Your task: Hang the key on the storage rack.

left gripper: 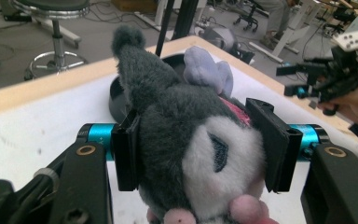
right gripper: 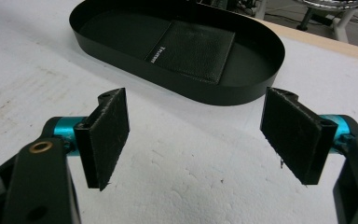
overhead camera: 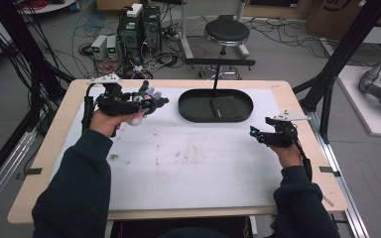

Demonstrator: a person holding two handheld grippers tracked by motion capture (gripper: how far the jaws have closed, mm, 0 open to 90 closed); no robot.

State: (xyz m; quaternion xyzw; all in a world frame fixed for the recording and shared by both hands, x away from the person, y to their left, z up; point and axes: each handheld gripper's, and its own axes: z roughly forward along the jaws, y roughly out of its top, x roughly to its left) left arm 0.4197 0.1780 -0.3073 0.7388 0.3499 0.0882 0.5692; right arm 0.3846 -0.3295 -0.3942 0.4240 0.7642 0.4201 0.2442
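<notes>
- Across the middle, a white mat (overhead camera: pixel 188 163) is covering most of the wooden table (overhead camera: pixel 44 163), leaving a bare wood strip showing along every edge; the wide stretch between the two hands is lying open, marked by faint stains
- Toward the far edge, a black oval tray (overhead camera: pixel 188 106) is sitting on the mat, right of centre, with a flat black leather wallet (right gripper: pixel 191 49) lying inside it against the low wall; mat is showing all round the tray
- At far left, the left gripper (overhead camera: pixel 149 101) is being held above the mat, well clear of the near edge and near the tray's left end
- Between its pads, a grey and white plush toy (left gripper: pixel 191 140) is being squeezed, with a lilac bow and pink paws; the jaws are clamping its head from both sides
- At right, the right gripper (overhead camera: pixel 256 133) is hovering near the table's right edge, just this side of the tray, its jaws standing wide apart with nothing between them, pointing toward the tray
</notes>
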